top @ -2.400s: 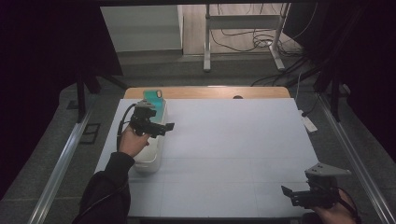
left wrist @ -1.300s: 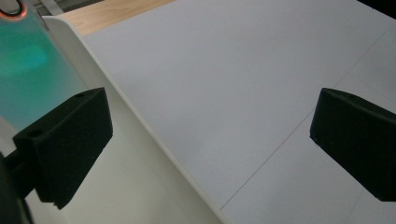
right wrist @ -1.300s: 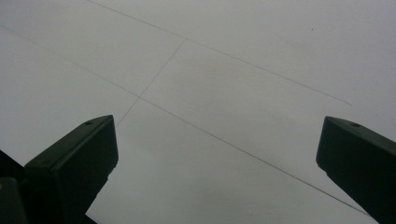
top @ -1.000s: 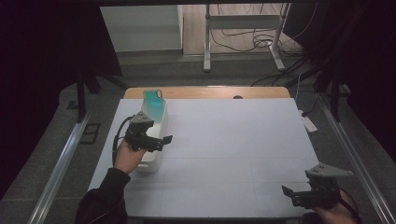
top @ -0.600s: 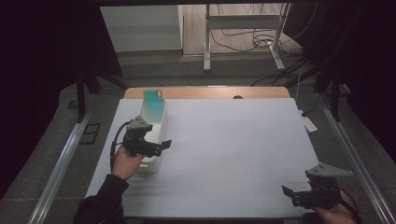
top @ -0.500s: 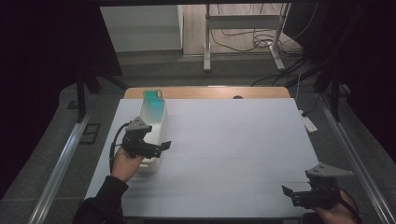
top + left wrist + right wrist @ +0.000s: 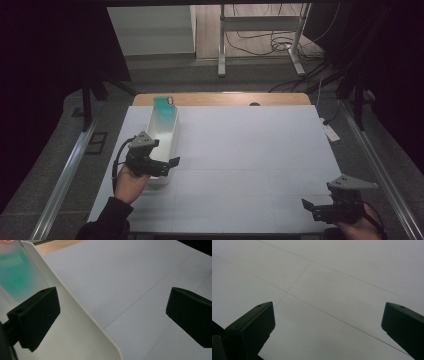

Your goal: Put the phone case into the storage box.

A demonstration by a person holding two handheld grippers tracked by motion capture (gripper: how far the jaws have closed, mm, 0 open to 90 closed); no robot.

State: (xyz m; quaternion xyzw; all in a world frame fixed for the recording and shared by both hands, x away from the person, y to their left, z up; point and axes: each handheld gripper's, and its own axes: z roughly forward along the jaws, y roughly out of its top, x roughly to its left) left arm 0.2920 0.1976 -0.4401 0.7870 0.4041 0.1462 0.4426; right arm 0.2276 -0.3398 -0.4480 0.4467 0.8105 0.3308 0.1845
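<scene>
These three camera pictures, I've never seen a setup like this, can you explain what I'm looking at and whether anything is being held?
A person sits at a table covered in white sheets, with hand-held tongs in each hand. The high view looks down from above: the left tongs are at the near end of a long white tray, and the right tongs hover at the near right corner. A teal phone case leans in the tray's far end. The other two pictures come from cameras riding on each pair of tongs; the black blocks are their jaws. In the left gripper view one jaw is over the tray and one outside its rim. Both tongs are open and hold nothing.
</scene>
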